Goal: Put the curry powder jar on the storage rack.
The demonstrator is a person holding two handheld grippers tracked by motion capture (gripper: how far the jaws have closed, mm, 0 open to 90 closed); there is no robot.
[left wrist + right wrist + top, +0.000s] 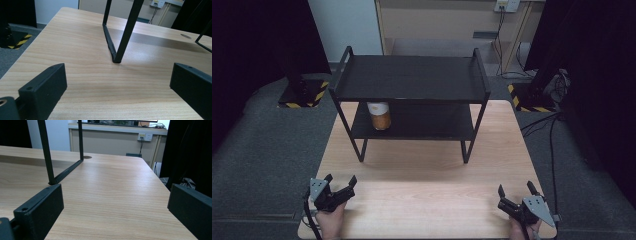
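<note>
Resting at the lower left of the high view, the left gripper (340, 185) has its fingers spread and empty. Up at centre, on the lower tier of the black two-tier metal rack (412, 80) on the light wooden desk (422, 190), stands the orange-filled jar with a pale top (379, 116), probably rigid, smooth and slippery, best clasped around its middle. At lower right, the right gripper (515, 189) is likewise spread and empty.

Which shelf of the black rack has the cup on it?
The lower shelf. An orange-and-white cup stands near its left end, while the top shelf above it is bare.

One desk (422, 195) carries one black two-tier shelf rack (412, 80). One jar (380, 116) stands on the lower tier. Two claws: left claw (341, 181), right claw (515, 189).
</note>
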